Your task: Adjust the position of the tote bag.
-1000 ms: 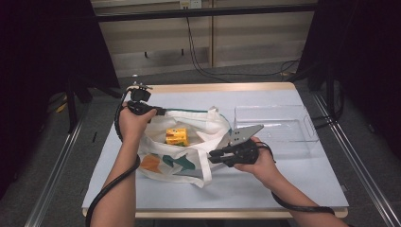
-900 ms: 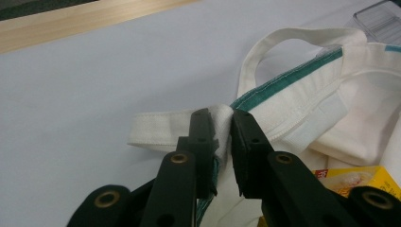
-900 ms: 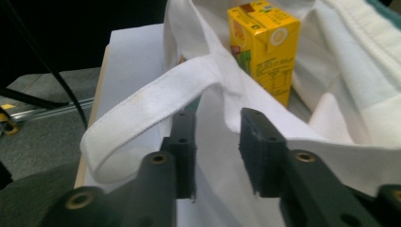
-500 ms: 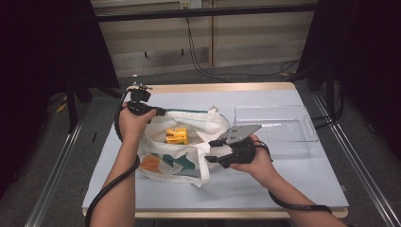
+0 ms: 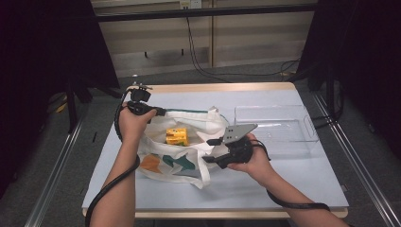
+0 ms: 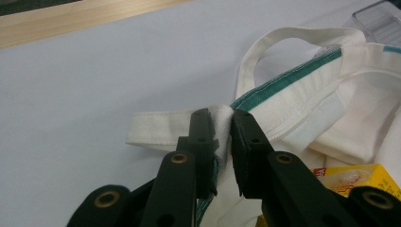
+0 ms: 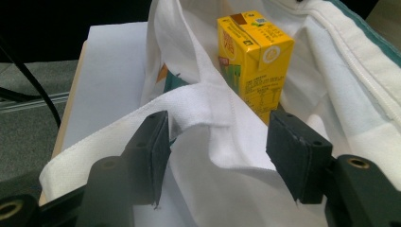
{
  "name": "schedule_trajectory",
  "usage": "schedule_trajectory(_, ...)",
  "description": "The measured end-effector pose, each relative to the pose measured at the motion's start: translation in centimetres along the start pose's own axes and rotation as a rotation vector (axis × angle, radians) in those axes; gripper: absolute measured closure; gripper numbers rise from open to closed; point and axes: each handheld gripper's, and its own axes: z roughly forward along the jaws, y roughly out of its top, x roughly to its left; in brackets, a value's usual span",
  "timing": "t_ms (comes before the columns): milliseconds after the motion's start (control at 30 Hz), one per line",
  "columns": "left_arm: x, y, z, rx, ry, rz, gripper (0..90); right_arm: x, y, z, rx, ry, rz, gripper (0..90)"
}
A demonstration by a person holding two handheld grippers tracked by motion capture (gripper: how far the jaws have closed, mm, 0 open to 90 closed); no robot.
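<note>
A white tote bag with a green-edged rim and a teal and orange print lies open on the table. A yellow drink carton stands inside it. My left gripper is shut on the bag's far rim, where a handle strap joins it. My right gripper is at the bag's near right edge. Its jaws have just been opening and now stand apart around a fold of the white fabric without pressing it. The carton stands just beyond them.
An empty clear plastic tray lies to the right of the bag, near the table's far right corner. The pale blue tabletop has a wooden edge. Cables trail from both grippers, and dark floor surrounds the table.
The right gripper has shifted slightly left toward the bag, and its jaws have opened around the bag's fabric. The left gripper has kept still, holding the rim.
</note>
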Motion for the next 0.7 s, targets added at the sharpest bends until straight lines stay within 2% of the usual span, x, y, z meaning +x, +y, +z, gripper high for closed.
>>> schedule_trajectory(200, 0.1, 0.0, 0.0, 0.002, -0.003, -0.004, 79.5, -0.1, -0.2, 1.0, 0.022, 0.005, 0.003, 42.1)
schedule_trajectory(300, 0.1, 0.0, 0.0, 0.003, -0.003, -0.003, 79.5, -0.2, -0.3, 1.6, 0.042, 0.003, 0.006, 47.1)
schedule_trajectory(367, 0.1, 0.0, 0.0, 0.002, -0.004, -0.004, 79.5, -0.3, -0.3, 1.9, 0.044, 0.031, 0.005, 60.2)
schedule_trajectory(400, 0.1, 0.0, 0.0, 0.004, -0.004, -0.004, 79.5, -0.2, -0.4, 2.1, 0.046, 0.041, 0.014, 60.8)
schedule_trajectory(567, 0.2, 0.0, 0.1, 0.003, -0.007, -0.011, 79.5, -0.7, -0.8, 2.2, 0.059, 0.058, 0.054, 78.5)
schedule_trajectory(633, 0.2, 0.0, 0.1, 0.003, -0.005, -0.006, 79.6, -0.9, -0.9, 2.0, 0.053, 0.064, 0.073, 79.3)
schedule_trajectory(700, 0.1, 0.1, 0.2, -0.003, 0.000, -0.017, 79.6, -0.7, -0.9, 2.0, 0.063, 0.071, 0.062, 79.6)
